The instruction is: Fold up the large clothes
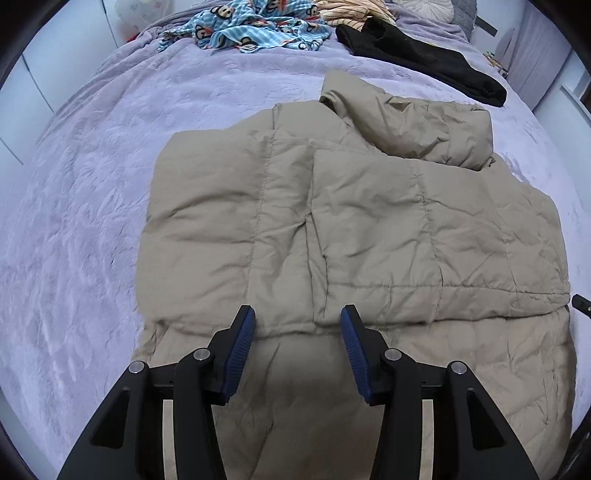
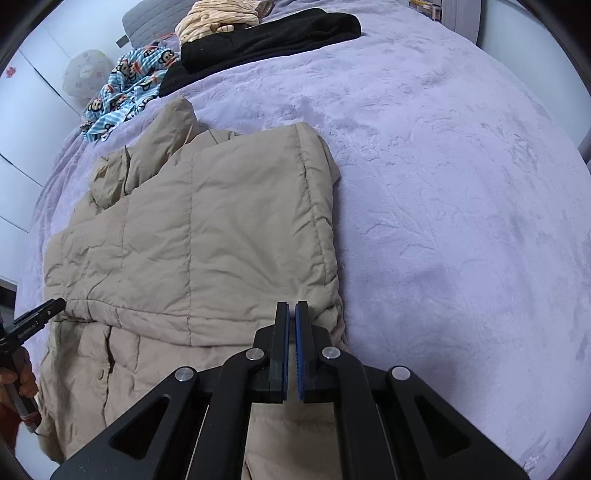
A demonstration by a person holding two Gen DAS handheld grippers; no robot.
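The lavender bedspread [image 1: 85, 206] extended ahead of and to both sides of the fingers in both wrist views. The beige puffer jacket [image 1: 369, 229] lay flat on it, directly beneath and ahead of both grippers, its long axis running away from the fingers toward the collar [image 1: 406, 122] at the far end, with a folded-over panel covering its upper part. Beyond the collar lay a black garment [image 1: 424, 62] and a blue monkey-print cloth [image 1: 251, 29], well apart from the fingers. The left gripper [image 1: 298, 321] stood wide open above the near edge of the folded panel, holding nothing. The right gripper [image 2: 291, 314] was nearly closed over the jacket's right side edge; whether fabric was pinched could not be determined. The near hem probably lay closest to both grippers, so a fold toward the collar appeared the likely next move.
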